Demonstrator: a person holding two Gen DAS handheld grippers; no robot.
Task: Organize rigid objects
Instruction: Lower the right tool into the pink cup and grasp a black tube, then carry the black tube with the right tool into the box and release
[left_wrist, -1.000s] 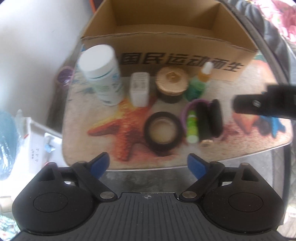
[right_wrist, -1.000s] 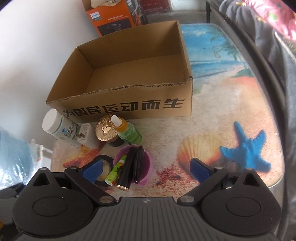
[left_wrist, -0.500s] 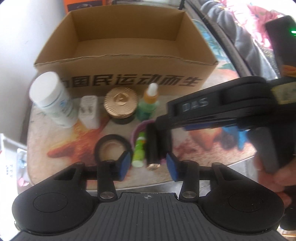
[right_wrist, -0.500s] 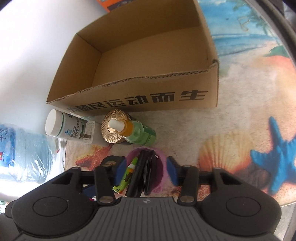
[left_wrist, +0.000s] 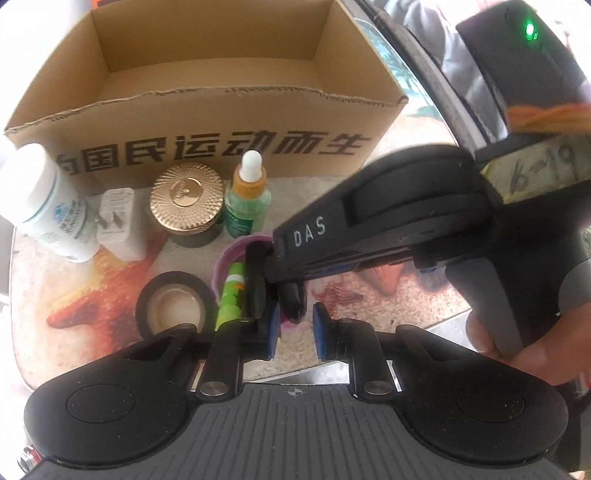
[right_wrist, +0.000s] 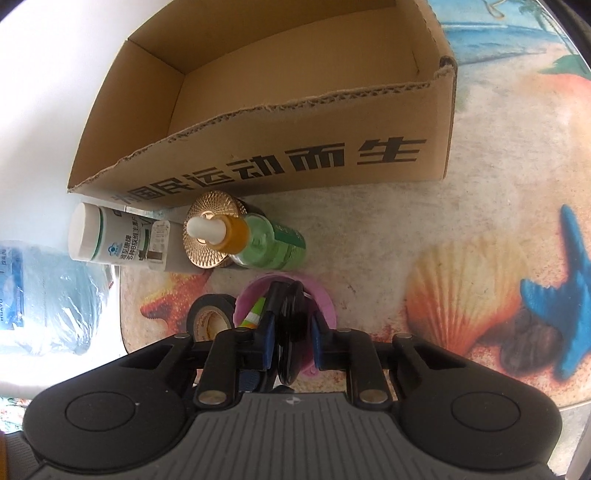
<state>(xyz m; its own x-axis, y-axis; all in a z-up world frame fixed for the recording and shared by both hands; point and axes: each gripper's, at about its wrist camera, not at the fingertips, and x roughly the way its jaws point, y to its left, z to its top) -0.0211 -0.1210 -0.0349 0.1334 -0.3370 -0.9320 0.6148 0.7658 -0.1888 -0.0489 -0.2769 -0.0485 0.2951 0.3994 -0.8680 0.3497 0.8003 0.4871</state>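
Right tongs (right_wrist: 291, 341) clamped on black disc (right_wrist: 290, 325) in pink cup (right_wrist: 325, 299); left tongs (left_wrist: 294, 330) together, empty.

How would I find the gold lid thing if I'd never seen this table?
Find the big cardboard box with black writing. In front of its printed side stands a row of small things: a white bottle, a white plug, then a dark jar, then a green dropper bottle. The jar is the only one with a round, shiny gold, ridged lid.
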